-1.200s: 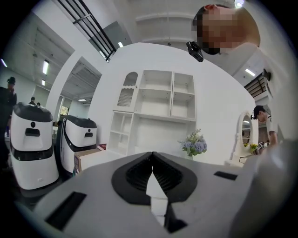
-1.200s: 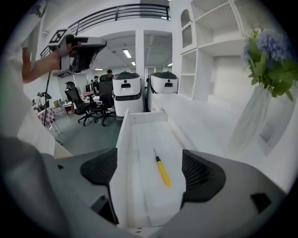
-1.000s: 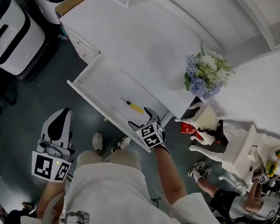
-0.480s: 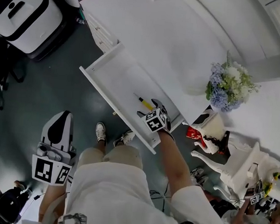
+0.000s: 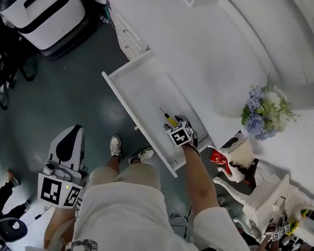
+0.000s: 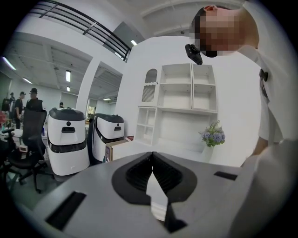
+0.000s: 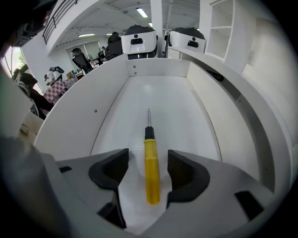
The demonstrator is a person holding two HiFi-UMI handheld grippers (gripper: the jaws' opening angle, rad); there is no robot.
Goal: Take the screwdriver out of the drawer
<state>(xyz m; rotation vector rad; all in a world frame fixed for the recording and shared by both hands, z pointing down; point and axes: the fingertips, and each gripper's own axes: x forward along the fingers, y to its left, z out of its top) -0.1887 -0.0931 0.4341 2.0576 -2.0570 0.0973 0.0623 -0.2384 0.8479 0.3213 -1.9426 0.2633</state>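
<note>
- right gripper (image 7: 148, 160): pointing steeply down into the drawer (image 7: 109, 109), jaws closing. Screwdriver (image 7: 151, 162) handle sits between the pads, with a gap on both sides and no contact yet.
- left gripper (image 6: 152, 157): jaws together, nothing between them. Held low at the person's side, well apart from the drawer.
- screwdriver location: flat on the drawer floor, near the end where the right gripper is.
- surface: the drawer is pulled out from a white cabinet (image 5: 206, 45). Interior is smooth, plain white, long and rectangular with low walls.
- room: dark grey floor (image 5: 68, 88) and white-and-black rounded machines (image 6: 67, 139). There's also a white open shelf unit (image 6: 179, 107) and a blue-white flower bunch (image 5: 263, 111) on the cabinet top.
- orientation: long axis runs along the drawer's length, parallel to its long walls. Tip points away from the gripper toward the far end wall, handle butt toward the gripper.
- materials: yellow glossy cylindrical handle, black collar, thin metal shaft. Jaw pads are black and ribbed, on grey bodies.
</note>
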